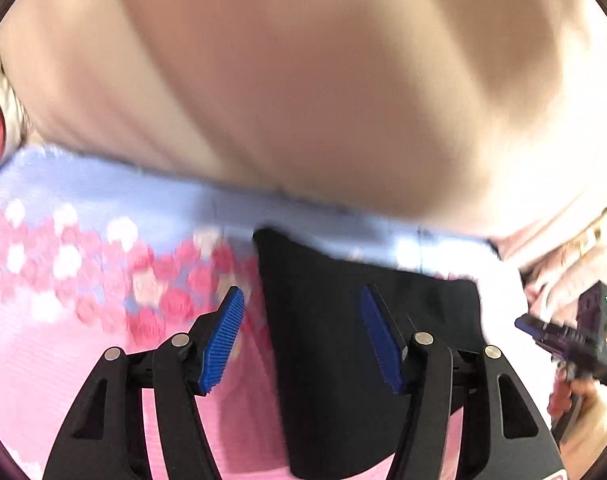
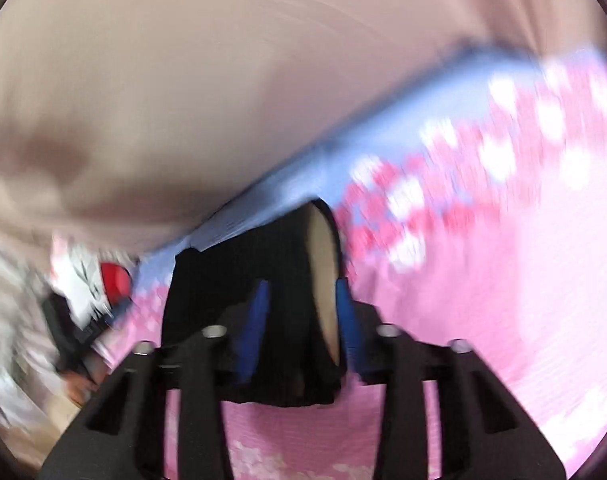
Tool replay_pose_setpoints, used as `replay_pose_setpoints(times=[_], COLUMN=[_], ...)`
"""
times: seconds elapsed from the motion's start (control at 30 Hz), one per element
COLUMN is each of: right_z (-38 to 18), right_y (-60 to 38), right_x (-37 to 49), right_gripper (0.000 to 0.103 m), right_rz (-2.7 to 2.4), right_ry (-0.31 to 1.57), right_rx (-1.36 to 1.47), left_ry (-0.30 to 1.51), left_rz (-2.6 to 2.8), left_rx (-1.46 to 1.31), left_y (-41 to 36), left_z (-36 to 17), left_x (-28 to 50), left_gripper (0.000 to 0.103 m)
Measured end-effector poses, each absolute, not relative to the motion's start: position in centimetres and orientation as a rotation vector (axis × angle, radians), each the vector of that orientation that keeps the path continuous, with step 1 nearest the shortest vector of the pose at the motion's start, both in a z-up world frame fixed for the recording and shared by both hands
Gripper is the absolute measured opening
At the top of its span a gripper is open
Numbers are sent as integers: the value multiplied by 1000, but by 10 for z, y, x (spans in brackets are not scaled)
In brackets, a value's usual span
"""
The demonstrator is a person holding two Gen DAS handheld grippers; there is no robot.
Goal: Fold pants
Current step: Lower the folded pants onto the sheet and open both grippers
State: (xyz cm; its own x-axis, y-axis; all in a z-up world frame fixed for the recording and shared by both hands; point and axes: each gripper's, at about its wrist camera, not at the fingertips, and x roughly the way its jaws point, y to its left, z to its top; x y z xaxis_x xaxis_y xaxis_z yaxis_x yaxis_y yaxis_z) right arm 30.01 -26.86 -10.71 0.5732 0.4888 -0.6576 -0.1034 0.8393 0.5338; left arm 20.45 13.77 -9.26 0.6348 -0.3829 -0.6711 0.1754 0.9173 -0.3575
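- Left gripper stands wide, nothing pinched; the black pants lie on the pink flowered sheet beneath it
- Right gripper is narrow, clamped on the pants' bunched edge

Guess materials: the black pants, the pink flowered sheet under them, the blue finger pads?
Black pants: soft matte cloth, likely knit or woven; they drape and bunch without shine.
Pink flowered sheet: thin printed fabric, fine ribbed weave visible.
Blue finger pads: ridged rubber or soft plastic, matte; which one is unclear.
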Motion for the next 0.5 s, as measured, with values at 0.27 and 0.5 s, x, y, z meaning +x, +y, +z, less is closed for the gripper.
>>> replay_pose_setpoints(times=[0.27, 0.5], right_z=[-152, -186], right_y=[-162, -203], right_x=[373, 382], right_gripper=[13, 0], right_rz=[417, 444], right_ry=[1032, 1042], right_rx=[134, 321], left_ry=[1018, 1003], left_rz=[-224, -189], left_rx=[-67, 38], left_y=[56, 72], left_z=[-152, -186], left_x=[268, 278], left_gripper=[57, 65])
